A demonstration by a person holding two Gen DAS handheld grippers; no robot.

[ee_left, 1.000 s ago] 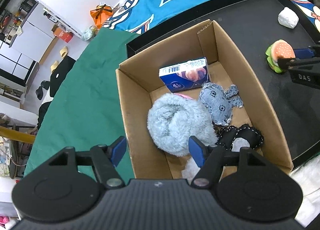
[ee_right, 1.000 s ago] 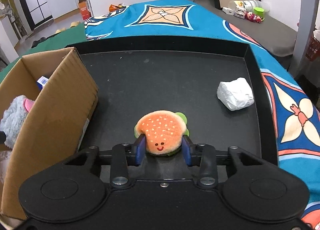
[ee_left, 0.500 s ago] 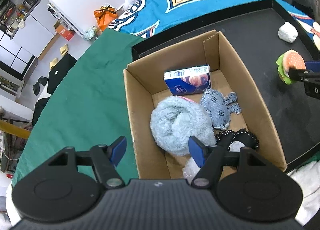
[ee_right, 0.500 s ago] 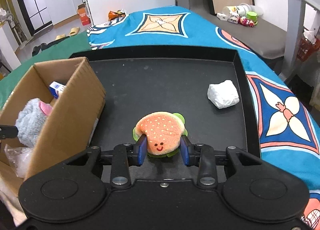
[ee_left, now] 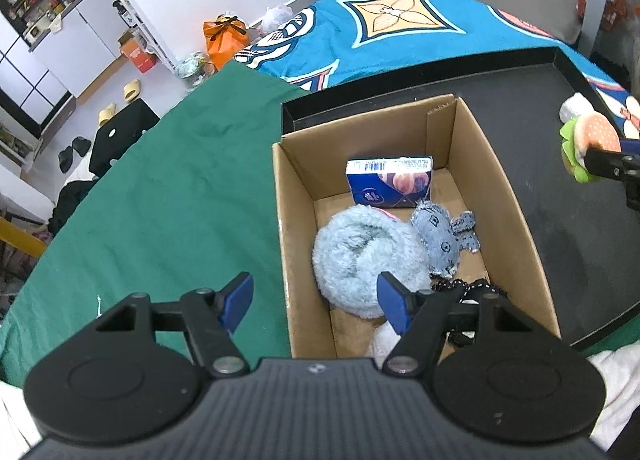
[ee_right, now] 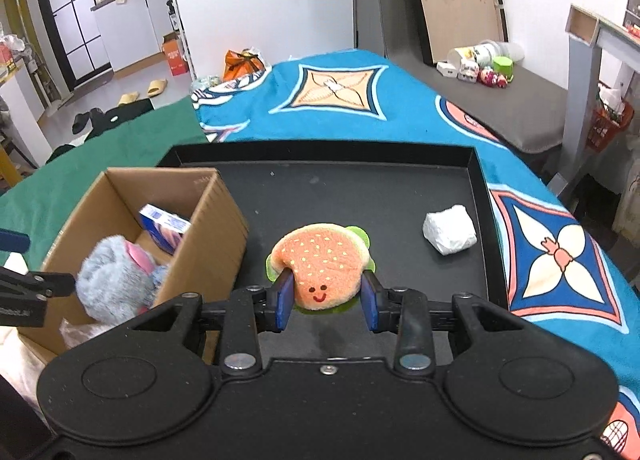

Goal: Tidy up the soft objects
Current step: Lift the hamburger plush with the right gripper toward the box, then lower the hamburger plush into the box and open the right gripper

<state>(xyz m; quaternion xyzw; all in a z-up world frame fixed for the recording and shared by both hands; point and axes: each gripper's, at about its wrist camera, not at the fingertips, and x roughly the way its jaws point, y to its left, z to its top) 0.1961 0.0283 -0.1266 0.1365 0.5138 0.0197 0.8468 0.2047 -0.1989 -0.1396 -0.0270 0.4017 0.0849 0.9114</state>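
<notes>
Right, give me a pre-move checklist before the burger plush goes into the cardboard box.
1. Right gripper closed on burger plush: ok, both pads press its sides.
2. Plush clear of the black tray: cannot tell.
3. Cardboard box open on top: ok.
4. Room inside the box: ok, bare floor shows beside the blue packet.
5. Left gripper out of the way: not ok, open and empty over the box's near end.
6. White wad clear of the path: ok, it lies on the far side from the box.
</notes>
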